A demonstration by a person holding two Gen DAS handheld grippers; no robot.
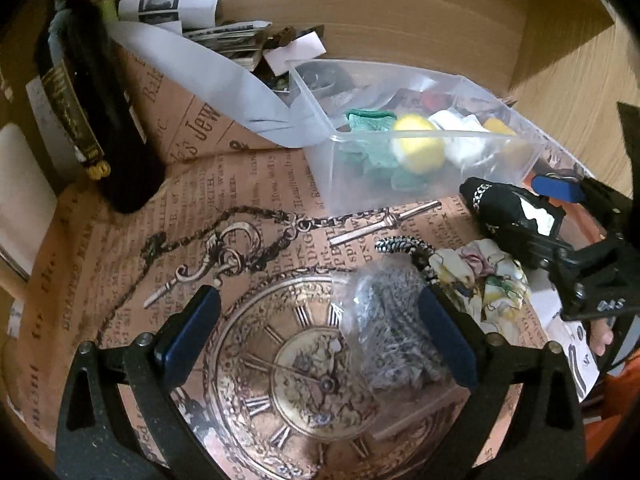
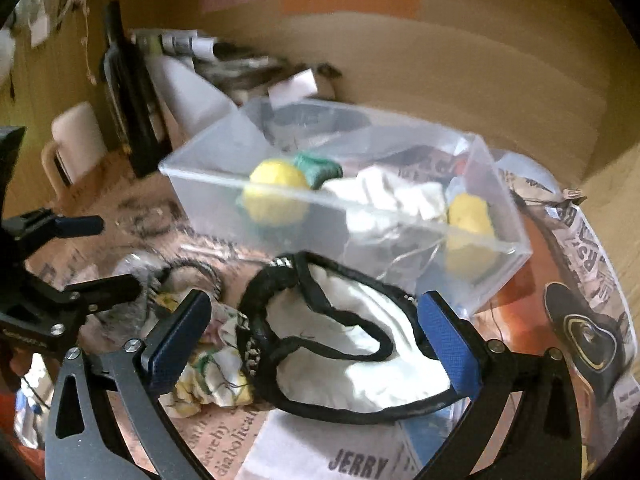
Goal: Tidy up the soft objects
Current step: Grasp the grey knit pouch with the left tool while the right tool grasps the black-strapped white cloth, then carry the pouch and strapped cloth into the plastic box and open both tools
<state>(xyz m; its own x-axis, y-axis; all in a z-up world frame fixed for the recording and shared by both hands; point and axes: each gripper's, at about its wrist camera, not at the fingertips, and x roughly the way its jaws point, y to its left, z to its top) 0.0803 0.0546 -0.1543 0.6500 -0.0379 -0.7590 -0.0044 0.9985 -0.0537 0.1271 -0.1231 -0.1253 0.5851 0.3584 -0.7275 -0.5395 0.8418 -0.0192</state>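
Note:
A clear plastic bin (image 1: 360,168) (image 2: 224,192) holds a yellow ball (image 1: 420,148) (image 2: 276,192), a green cloth (image 1: 368,120) and a white cloth (image 2: 392,196). My left gripper (image 1: 320,336) is open above a clear bag of grey yarn (image 1: 392,340) lying on the printed paper. A floral cloth (image 1: 488,280) (image 2: 216,380) lies beside it. My right gripper (image 2: 316,340) is open around a black-and-white fabric pouch (image 2: 352,352) (image 1: 504,212) in front of the bin. Whether the pads touch it I cannot tell.
A dark bottle (image 1: 96,120) stands at the left. A white paper sheet (image 1: 208,76) and paper clutter (image 1: 232,40) lean behind the bin. A wooden wall (image 1: 400,28) closes the back. A white mug (image 2: 76,144) stands at the left in the right wrist view.

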